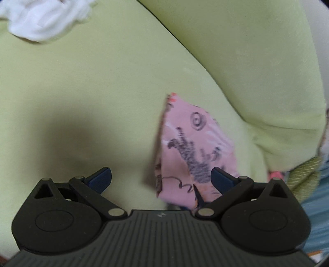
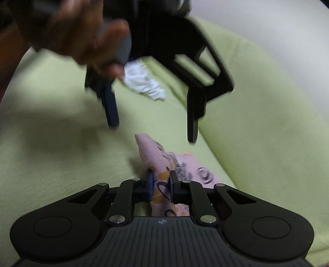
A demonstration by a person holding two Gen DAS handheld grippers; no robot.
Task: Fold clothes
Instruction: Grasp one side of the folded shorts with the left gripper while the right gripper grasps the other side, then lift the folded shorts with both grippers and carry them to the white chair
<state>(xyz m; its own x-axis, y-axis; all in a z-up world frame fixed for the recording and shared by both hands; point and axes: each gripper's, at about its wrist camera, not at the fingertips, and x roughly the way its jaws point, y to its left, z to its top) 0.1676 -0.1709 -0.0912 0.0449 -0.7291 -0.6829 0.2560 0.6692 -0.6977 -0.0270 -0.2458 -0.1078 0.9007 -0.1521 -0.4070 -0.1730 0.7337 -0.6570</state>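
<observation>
A pink patterned cloth (image 1: pixel 191 143) lies on a light green sofa seat (image 1: pixel 82 92), close to the backrest. My left gripper (image 1: pixel 161 178) is open and empty, hovering above the cloth's near edge. In the right wrist view my right gripper (image 2: pixel 161 182) is shut on a raised fold of the pink cloth (image 2: pixel 156 156). The left gripper (image 2: pixel 152 131) shows there too, open, blurred, above the cloth, held by a hand (image 2: pixel 82 35).
A crumpled white garment (image 1: pixel 43 18) lies further along the seat, also in the right wrist view (image 2: pixel 144 82). The green backrest (image 1: pixel 257 61) rises to the right. A striped green cushion (image 1: pixel 306 176) sits at the far right.
</observation>
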